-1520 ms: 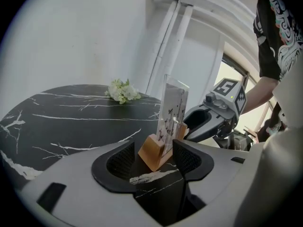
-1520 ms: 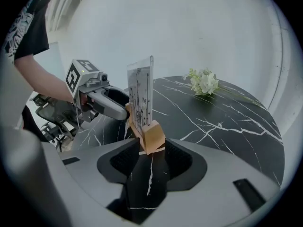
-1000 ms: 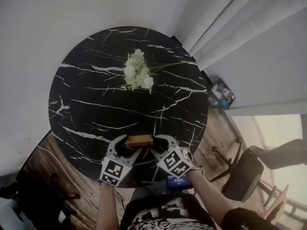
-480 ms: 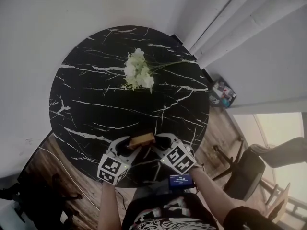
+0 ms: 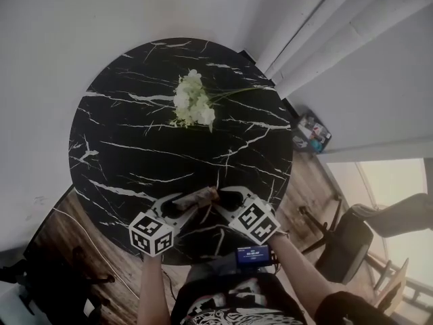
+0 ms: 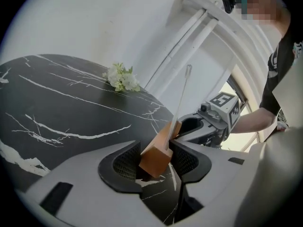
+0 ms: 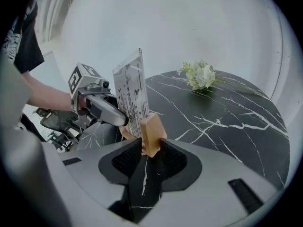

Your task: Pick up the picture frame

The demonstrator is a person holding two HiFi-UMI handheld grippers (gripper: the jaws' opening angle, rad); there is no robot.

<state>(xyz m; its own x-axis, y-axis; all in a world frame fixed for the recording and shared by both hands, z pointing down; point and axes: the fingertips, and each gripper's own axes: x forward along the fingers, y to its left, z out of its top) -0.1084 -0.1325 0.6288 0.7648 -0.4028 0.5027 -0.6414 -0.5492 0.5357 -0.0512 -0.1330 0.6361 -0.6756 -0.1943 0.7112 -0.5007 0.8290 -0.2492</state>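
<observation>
The picture frame [image 5: 201, 196], a wooden base [image 6: 158, 152] with a clear upright pane [image 7: 130, 91], is at the near edge of the round black marble table [image 5: 135, 147]. My left gripper [image 5: 186, 205] has one end of the base between its pads; its jaws have just been closing and now press on the wood [image 6: 155, 160]. My right gripper [image 5: 223, 198] is shut on the other end of the base [image 7: 150, 134]. The two grippers face each other across the frame, which leans to one side in the left gripper view.
A bunch of white flowers [image 5: 194, 100] lies at the far middle of the table. White pipes run up the wall at the upper right. On the wooden floor to the right stand a chair [image 5: 352, 242] and a small box [image 5: 311, 134].
The left gripper has rolled, its marker cube swinging down and to the left. The frame between the grippers has tipped with it. The right gripper has barely moved.
</observation>
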